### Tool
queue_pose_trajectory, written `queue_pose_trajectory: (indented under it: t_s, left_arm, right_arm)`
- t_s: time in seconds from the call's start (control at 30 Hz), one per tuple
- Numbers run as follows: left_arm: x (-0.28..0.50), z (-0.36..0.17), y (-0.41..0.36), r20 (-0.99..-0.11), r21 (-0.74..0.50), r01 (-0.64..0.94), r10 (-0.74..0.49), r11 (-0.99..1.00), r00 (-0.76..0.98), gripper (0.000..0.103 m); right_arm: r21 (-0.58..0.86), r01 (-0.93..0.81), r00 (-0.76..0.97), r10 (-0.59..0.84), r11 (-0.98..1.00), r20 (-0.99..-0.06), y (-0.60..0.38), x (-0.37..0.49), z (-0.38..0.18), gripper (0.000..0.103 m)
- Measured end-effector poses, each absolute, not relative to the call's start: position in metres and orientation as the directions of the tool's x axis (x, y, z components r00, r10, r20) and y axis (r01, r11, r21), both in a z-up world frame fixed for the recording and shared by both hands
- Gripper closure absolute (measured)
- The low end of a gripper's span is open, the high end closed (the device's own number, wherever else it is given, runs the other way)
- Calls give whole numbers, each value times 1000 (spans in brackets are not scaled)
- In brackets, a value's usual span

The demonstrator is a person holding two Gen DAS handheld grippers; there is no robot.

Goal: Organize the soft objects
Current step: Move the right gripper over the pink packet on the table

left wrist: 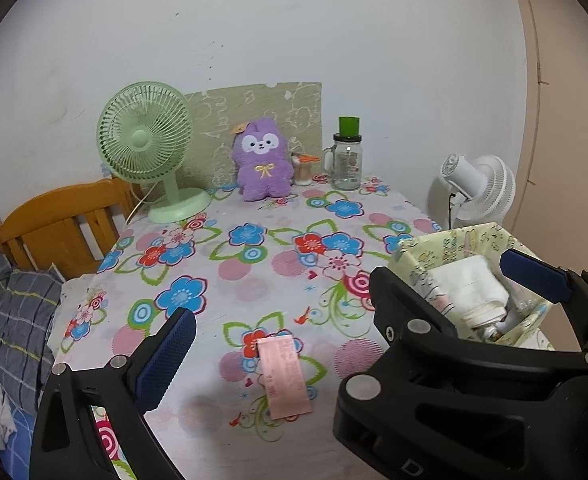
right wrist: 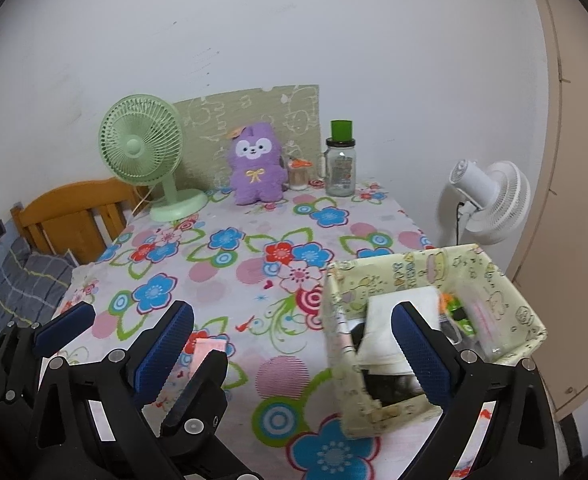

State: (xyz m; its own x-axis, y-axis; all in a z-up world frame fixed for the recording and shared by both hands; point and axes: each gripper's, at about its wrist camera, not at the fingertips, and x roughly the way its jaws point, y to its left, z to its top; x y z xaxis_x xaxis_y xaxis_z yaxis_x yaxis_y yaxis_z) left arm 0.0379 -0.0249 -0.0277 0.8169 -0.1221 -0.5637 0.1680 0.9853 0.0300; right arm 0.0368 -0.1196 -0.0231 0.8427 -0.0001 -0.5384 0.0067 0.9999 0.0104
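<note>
Tongs: your right gripper fills the bottom of its frame, blue pads spread wide and holding nothing. Your left gripper sits just beside it at lower left, also spread wide and empty.
Table: the flower-printed tablecloth runs from your tongs up to the white wall at frame centre.
Basket: the pale yellow cartoon-print fabric basket stands at lower right. Your right tongs hover at its near wall, with one pad in front of its opening.
Plush: the purple furry rabbit toy with a white face is the task's thing, as I judge it. It sits at upper centre of both views, at the table's far end, well apart from both tongs. It stands upright against a green patterned board, so its long axis is vertical. A mint-green desk fan is near on its left, and a glass jar with a green cap on its right.
Nearer hand: neither is clearly closer. Your left one has the freer line, since the right is over the basket.
Cloth: a folded white cloth already lies inside the basket.
Slip: a flat pink printed slip lies just ahead of your left tongs, its long axis pointing away from you. You cannot tell from here whether it is soft.
</note>
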Motion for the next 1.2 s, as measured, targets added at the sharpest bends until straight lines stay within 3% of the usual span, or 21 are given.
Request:
queue_pose_trajectory:
  t_s: [0.63,1.2]
  left_arm:
    - [54,-61,17,-610,40,143,-89,989,788,0]
    - [77,-101,44,-696,26,140,-82,990,713,0]
  right_arm:
    - [-10,-33,825,22,999,-565,-76,58,-55,2]
    - [-22,-67,764,37,997,-644,-46,86,-98,2]
